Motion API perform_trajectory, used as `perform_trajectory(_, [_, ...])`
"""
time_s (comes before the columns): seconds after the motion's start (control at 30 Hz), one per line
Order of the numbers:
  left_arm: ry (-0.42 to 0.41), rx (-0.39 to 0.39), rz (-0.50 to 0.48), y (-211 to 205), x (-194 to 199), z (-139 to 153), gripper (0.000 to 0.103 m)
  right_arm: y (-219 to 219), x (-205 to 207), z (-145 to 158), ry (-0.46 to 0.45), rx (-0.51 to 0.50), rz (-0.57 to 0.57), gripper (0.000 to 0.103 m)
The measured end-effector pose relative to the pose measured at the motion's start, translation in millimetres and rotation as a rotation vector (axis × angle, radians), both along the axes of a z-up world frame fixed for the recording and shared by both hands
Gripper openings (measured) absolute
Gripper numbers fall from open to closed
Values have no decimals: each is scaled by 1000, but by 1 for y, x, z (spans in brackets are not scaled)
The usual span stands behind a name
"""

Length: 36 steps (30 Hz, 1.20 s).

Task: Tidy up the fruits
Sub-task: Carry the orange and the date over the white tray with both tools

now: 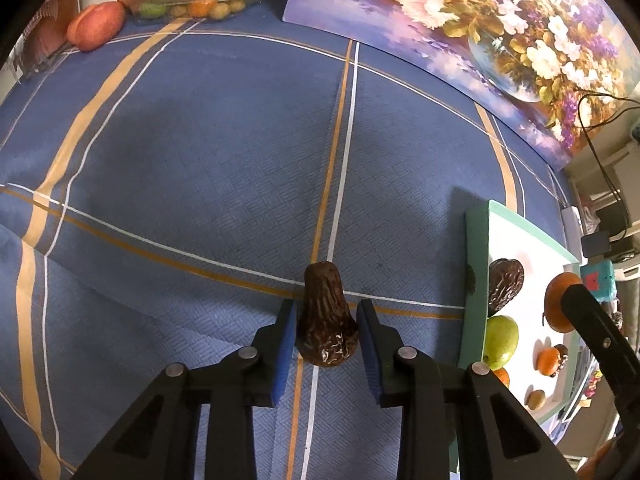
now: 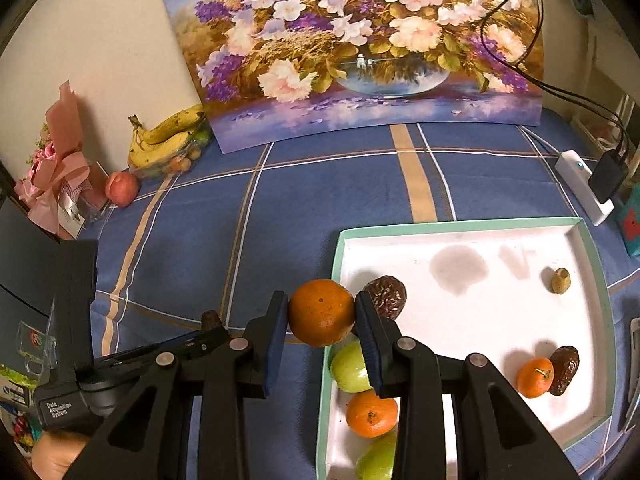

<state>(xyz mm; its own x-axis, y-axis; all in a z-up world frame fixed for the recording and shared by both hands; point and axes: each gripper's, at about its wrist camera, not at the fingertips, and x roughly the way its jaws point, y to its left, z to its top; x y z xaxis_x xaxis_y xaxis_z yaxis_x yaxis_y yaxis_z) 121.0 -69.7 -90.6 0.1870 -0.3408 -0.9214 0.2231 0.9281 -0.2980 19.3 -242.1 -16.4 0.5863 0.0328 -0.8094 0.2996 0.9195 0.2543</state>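
Note:
A dark brown wrinkled fruit (image 1: 326, 316) lies on the blue checked cloth, and my left gripper (image 1: 326, 332) is shut on it, both blue pads against its sides. My right gripper (image 2: 322, 320) is shut on an orange (image 2: 321, 312), held above the left rim of the white tray (image 2: 456, 226) with its teal edge. In the tray lie a green fruit (image 2: 350, 368), another orange (image 2: 371, 414), a dark wrinkled fruit (image 2: 386, 296), a small orange (image 2: 534, 378) beside a second dark fruit (image 2: 564, 370), and a small tan nut-like piece (image 2: 561, 280).
A clear container of bananas (image 2: 168, 140) and small fruits stands at the far left by the wall, with a peach (image 2: 122, 188) beside it. A flower painting (image 2: 360, 48) leans at the back. A power strip (image 2: 584, 188) with cables lies far right, and a pink bouquet (image 2: 56, 168) far left.

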Motion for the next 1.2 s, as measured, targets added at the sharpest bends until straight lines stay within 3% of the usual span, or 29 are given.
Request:
perform_trajectory(0.37, [-6,0,6,-4,-1,4,32,-13,-5,-3,14,31,-34,36])
perform_trajectory(0.67, [-48,-25,-37,-17,-8,27,32,-25,-10,-7,32,51,-69,36])
perform_trajectory(1.2, [-108,-16,-284,-88,-58,54,32,-82,-41,-21,99,65,-215,36])
